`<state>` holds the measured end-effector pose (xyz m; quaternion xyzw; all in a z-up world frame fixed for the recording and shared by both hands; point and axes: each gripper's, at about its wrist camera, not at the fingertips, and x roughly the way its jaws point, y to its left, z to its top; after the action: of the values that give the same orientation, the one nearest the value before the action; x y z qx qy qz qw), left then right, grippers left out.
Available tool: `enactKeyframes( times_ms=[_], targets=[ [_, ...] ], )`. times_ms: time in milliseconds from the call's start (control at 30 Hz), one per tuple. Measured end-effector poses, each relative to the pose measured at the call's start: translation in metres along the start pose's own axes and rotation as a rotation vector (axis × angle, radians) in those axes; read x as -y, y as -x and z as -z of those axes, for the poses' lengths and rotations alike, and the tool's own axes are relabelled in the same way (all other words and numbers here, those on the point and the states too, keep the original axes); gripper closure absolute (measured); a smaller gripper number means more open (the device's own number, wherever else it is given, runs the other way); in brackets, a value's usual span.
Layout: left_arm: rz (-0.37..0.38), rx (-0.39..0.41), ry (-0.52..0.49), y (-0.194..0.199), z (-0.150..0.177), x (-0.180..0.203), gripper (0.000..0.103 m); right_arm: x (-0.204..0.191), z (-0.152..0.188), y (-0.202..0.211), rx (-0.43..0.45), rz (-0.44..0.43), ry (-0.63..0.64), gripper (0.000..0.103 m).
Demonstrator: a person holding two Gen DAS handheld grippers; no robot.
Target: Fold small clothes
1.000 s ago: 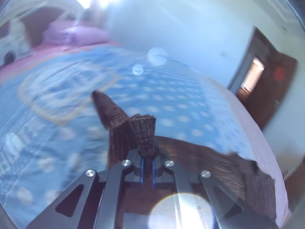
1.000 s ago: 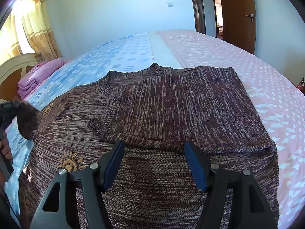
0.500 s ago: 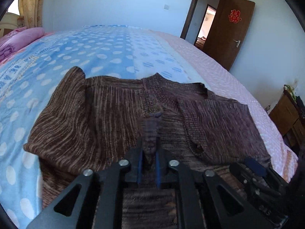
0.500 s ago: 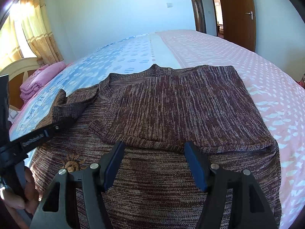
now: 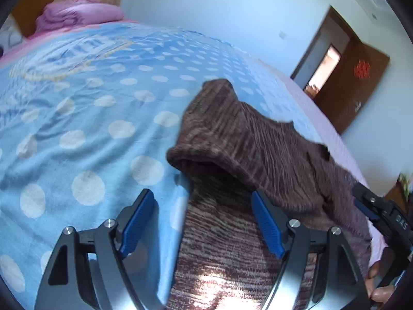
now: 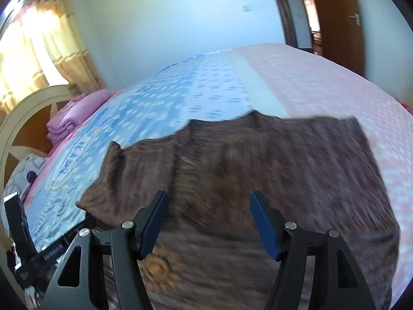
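Left gripper (image 5: 202, 228): jaws opening, blue pads spread wide above the sweater's edge; knit lies beneath and between them, but neither pad presses on it, so nothing is held.

Right gripper (image 6: 207, 224): jaws apart and empty, hovering over the sweater's lower body, apparently standing by while the other side is laid down.

Sweater (image 6: 258, 168): a small brown marled knit, spread flat on the bed with its neckline toward the far end. The right wrist view is blurred, so fine detail is lost.

Folded sleeve (image 5: 232, 139): the left sleeve lies doubled inward over the body, its fold puffed up with a dark hollow under it, probably because it fell loose rather than being pressed flat.

Bedspread (image 5: 77, 129): blue with pale dots on the left half, pink on the right; its broad flat surface serves as the folding table.

Pink bedding (image 5: 80, 15): stacked near the headboard, well apart from the work.

Door (image 5: 353, 87): brown, standing open at the far wall.

Progress, as a judgement: side folds appear laid in; a lengthwise fold likely remains.
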<state>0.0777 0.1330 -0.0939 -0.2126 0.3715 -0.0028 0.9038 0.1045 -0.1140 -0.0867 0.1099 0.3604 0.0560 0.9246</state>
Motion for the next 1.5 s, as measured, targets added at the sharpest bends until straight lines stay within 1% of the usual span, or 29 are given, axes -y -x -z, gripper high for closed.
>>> enactKeyframes(
  times_ms=[67, 133, 167, 267, 300, 333, 367, 400, 433, 500, 667, 700, 767, 800, 833, 900, 967, 1000, 1033, 1067, 1133, 1167, 1233, 1267, 1300, 1333, 1367, 1400, 1500],
  targets=[
    [0.010, 0.006, 0.017, -0.001, 0.001, -0.001, 0.023, -0.019, -0.011, -0.023, -0.030, -0.018, 0.038, 0.037],
    [0.007, 0.011, 0.015, -0.002, 0.003, 0.001, 0.022, -0.037, -0.018, -0.050, -0.063, -0.006, 0.078, 0.037],
    [0.003, 0.012, 0.011, 0.000, 0.005, 0.004, 0.022, -0.045, -0.019, -0.068, -0.097, -0.003, 0.092, 0.037],
    [0.007, 0.015, 0.008, 0.000, 0.006, 0.006, 0.021, -0.060, -0.020, -0.100, -0.157, 0.028, 0.121, 0.037],
    [0.017, 0.015, 0.016, 0.000, 0.006, 0.000, 0.020, -0.065, -0.019, -0.107, -0.164, 0.053, 0.142, 0.041],
    [0.031, 0.016, 0.026, 0.000, 0.006, -0.001, 0.020, -0.070, -0.020, -0.108, -0.158, 0.067, 0.164, 0.065],
    [0.040, 0.018, 0.036, 0.002, 0.003, -0.009, 0.019, -0.074, -0.021, -0.108, -0.159, 0.054, 0.177, 0.080],
    [0.047, 0.020, 0.043, 0.002, 0.003, -0.010, 0.019, -0.074, -0.022, -0.107, -0.167, 0.034, 0.182, 0.091],
    [0.049, 0.020, 0.046, 0.001, 0.002, -0.011, 0.019, -0.073, -0.022, -0.105, -0.168, 0.029, 0.185, 0.093],
    [0.050, 0.021, 0.046, 0.001, 0.002, -0.011, 0.019, -0.075, -0.022, -0.097, -0.145, 0.042, 0.205, 0.095],
    [0.043, 0.022, 0.047, -0.001, 0.002, -0.010, 0.019, -0.075, -0.036, -0.056, 0.005, 0.078, 0.229, 0.095],
    [0.040, 0.022, 0.046, -0.001, 0.002, -0.009, 0.019, -0.072, -0.038, -0.047, 0.027, 0.100, 0.248, 0.095],
    [0.037, 0.022, 0.043, -0.001, 0.001, -0.009, 0.019, -0.067, -0.040, -0.043, 0.040, 0.141, 0.276, 0.095],
    [0.036, 0.022, 0.043, -0.002, 0.001, -0.009, 0.019, -0.062, -0.039, -0.043, 0.036, 0.167, 0.286, 0.095],
    [0.036, 0.023, 0.043, -0.002, 0.001, -0.009, 0.019, -0.055, -0.038, -0.047, 0.018, 0.175, 0.282, 0.095],
    [0.033, 0.023, 0.041, -0.002, 0.001, -0.008, 0.019, -0.043, -0.035, -0.062, -0.041, 0.167, 0.273, 0.094],
    [0.034, 0.023, 0.042, -0.001, 0.001, -0.009, 0.019, -0.031, -0.030, -0.071, -0.093, 0.181, 0.263, 0.089],
    [0.035, 0.023, 0.044, -0.001, 0.002, -0.008, 0.019, -0.022, -0.029, -0.071, -0.111, 0.192, 0.221, 0.089],
    [0.038, 0.024, 0.046, -0.001, 0.002, -0.009, 0.019, -0.011, -0.030, -0.065, -0.101, 0.192, 0.166, 0.088],
    [0.037, 0.024, 0.045, -0.001, 0.002, -0.008, 0.019, 0.001, -0.031, -0.054, -0.075, 0.184, 0.104, 0.087],
    [0.034, 0.024, 0.042, -0.001, 0.002, -0.008, 0.019, 0.025, -0.029, -0.029, -0.021, 0.175, -0.008, 0.082],
    [0.035, 0.024, 0.043, -0.001, 0.002, -0.009, 0.019, 0.033, -0.026, -0.017, -0.001, 0.161, -0.050, 0.081],
    [0.034, 0.024, 0.042, -0.001, 0.001, -0.009, 0.019, 0.042, -0.020, -0.004, 0.004, 0.124, -0.101, 0.080],
    [0.036, 0.024, 0.043, -0.001, 0.002, -0.009, 0.019, 0.045, -0.016, 0.002, -0.004, 0.086, -0.131, 0.077],
    [0.036, 0.024, 0.044, -0.001, 0.002, -0.009, 0.019, 0.046, -0.012, 0.003, -0.014, 0.047, -0.149, 0.064],
    [0.035, 0.024, 0.043, -0.001, 0.002, -0.008, 0.019, 0.044, -0.009, 0.004, -0.023, 0.021, -0.160, 0.052],
    [0.035, 0.023, 0.043, -0.001, 0.002, -0.008, 0.019, 0.041, -0.006, 0.002, -0.031, -0.011, -0.169, 0.049],
    [0.035, 0.023, 0.043, -0.001, 0.002, -0.008, 0.019, 0.035, -0.004, -0.002, -0.037, -0.041, -0.162, 0.049],
    [0.036, 0.025, 0.043, -0.001, 0.002, -0.008, 0.019, 0.011, 0.000, -0.020, -0.068, -0.054, -0.087, 0.049]
  ],
)
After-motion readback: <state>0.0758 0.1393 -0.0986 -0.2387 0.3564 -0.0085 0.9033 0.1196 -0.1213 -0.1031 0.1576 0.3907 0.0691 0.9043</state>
